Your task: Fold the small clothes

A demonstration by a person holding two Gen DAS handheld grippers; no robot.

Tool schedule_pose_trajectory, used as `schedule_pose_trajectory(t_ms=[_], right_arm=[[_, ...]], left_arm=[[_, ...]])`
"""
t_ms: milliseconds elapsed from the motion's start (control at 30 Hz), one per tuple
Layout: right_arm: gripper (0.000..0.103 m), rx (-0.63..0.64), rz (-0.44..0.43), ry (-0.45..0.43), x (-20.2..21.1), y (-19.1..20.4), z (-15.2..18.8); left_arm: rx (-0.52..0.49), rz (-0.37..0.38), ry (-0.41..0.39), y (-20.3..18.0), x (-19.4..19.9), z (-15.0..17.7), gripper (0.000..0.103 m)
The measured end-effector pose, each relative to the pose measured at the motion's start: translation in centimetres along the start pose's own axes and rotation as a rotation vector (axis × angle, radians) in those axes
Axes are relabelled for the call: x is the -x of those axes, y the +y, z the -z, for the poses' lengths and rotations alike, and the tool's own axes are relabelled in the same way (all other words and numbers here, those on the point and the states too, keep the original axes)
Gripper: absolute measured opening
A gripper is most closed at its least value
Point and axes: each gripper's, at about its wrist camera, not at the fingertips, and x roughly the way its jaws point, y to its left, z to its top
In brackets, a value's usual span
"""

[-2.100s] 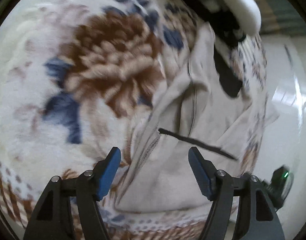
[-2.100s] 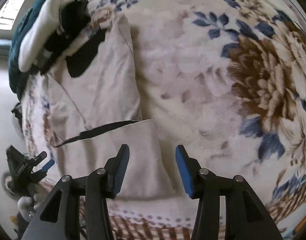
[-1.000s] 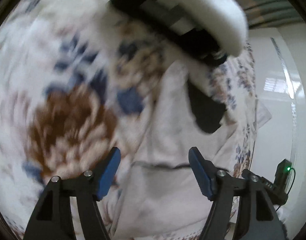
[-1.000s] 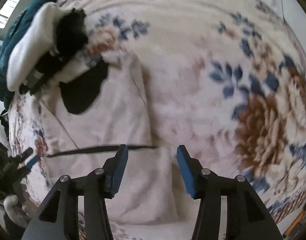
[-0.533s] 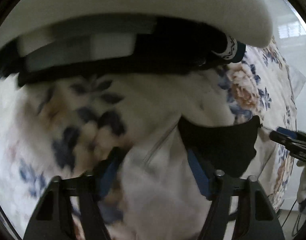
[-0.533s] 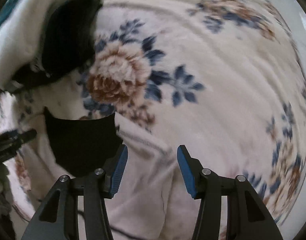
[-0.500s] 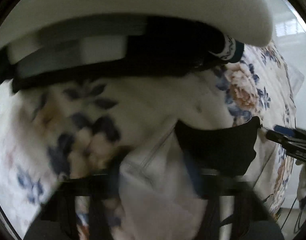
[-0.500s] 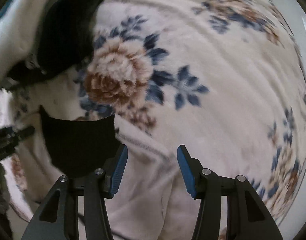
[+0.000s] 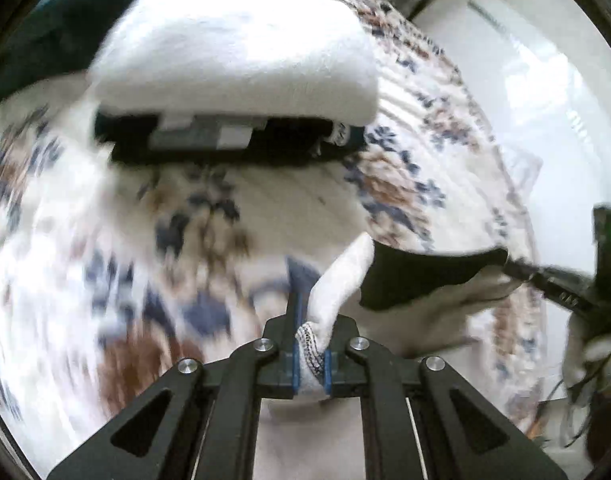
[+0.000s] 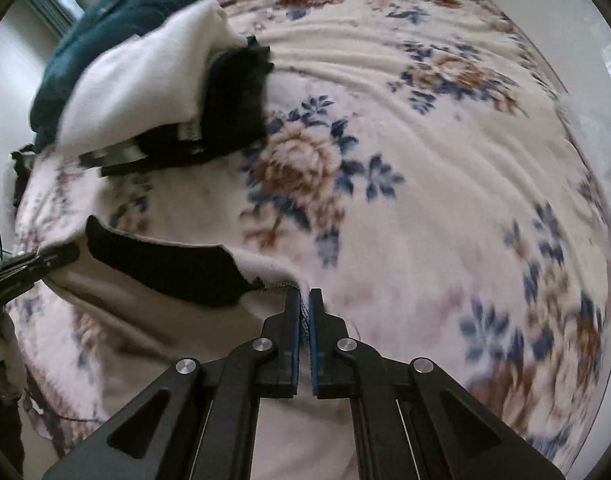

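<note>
A cream garment (image 9: 425,312) with a black inner lining (image 9: 421,276) lies on a floral blanket (image 9: 105,248). My left gripper (image 9: 310,360) is shut on one corner of its edge. My right gripper (image 10: 304,320) is shut on the opposite corner of the garment (image 10: 153,320), whose black lining (image 10: 165,260) gapes open between the two held corners. In the left wrist view the right gripper's tip (image 9: 553,284) holds the far corner; in the right wrist view the left gripper's tip (image 10: 33,266) does the same.
A stack of folded clothes, white on top (image 9: 233,52) and black beneath, sits on the blanket beyond the garment; it also shows in the right wrist view (image 10: 145,80). A dark teal cloth (image 10: 117,12) lies behind it. The blanket (image 10: 425,160) spreads to the right.
Both grippers moved up the garment to its top edge and closed, each on one corner. They were open half a second ago.
</note>
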Motion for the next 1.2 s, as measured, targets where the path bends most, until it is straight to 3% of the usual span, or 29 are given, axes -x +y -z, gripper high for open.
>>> schedule_pose_trajectory(t_ms=[100,200,300,367,467,500,600,700,833,967,1000,1033,1067,1100,1167,1200], right_arm=[[0.003,-0.006,-0.008,-0.004,3.2,0.3,5.6],[0.004,-0.005,-0.026,0.065,3.4,0.8,11.2],[0.007,0.058,0.000,0.183,1.4,1.3,16.4],[0.017,0.059,-0.015,0.299,-0.2,0.8,19.1],[0.037,0.058,-0.021,0.426,-0.9,-0.8,22.3],[0.037,0.038,-0.038,0.432,-0.4,-1.4,22.6],[0.040,-0.086,-0.079,0.369,1.8,-4.2,22.1],[0.040,-0.268,-0.155,0.261,3.2,-7.0,19.7],[0.040,-0.432,-0.226,0.193,1.6,-8.7,15.8],[0.039,-0.512,-0.246,0.238,-2.9,-8.3,12.7],[0.035,-0.526,-0.248,0.251,-3.7,-8.2,12.3],[0.016,-0.531,-0.253,0.255,-4.3,-7.9,12.3],[0.009,-0.512,-0.195,0.268,-5.0,-8.0,12.3],[0.009,-0.500,-0.166,0.269,-5.4,-8.2,12.1],[0.009,-0.487,-0.126,0.285,-6.1,-8.8,12.0],[0.009,-0.499,-0.147,0.300,-6.4,-8.8,12.1]], left_arm=[[0.089,0.024,0.033,-0.2,1.1,4.6,0.007],[0.212,0.040,0.120,1.4,0.3,10.4,0.015],[0.299,0.038,0.214,2.5,-1.7,14.9,0.037],[0.371,0.064,0.252,4.0,-1.6,18.2,0.059],[0.472,0.086,0.266,5.7,-0.3,20.7,0.060],[0.515,0.090,0.263,6.4,0.2,21.0,0.060],[0.583,0.119,0.207,7.3,1.1,19.7,0.060],[0.552,0.109,0.151,6.5,0.4,16.1,0.060],[0.494,0.100,0.118,4.4,-3.0,10.7,0.060],[0.427,0.063,0.170,4.4,-7.1,8.0,0.060],[0.406,0.020,0.194,4.6,-8.2,8.1,0.060],[0.397,0.006,0.208,5.1,-8.8,8.3,0.060],[0.394,0.000,0.221,5.6,-9.4,8.4,0.062],[0.396,-0.009,0.234,6.2,-9.8,8.6,0.062],[0.425,0.041,0.238,7.3,-9.8,9.1,0.063],[0.445,0.072,0.235,7.7,-9.3,9.3,0.063]])
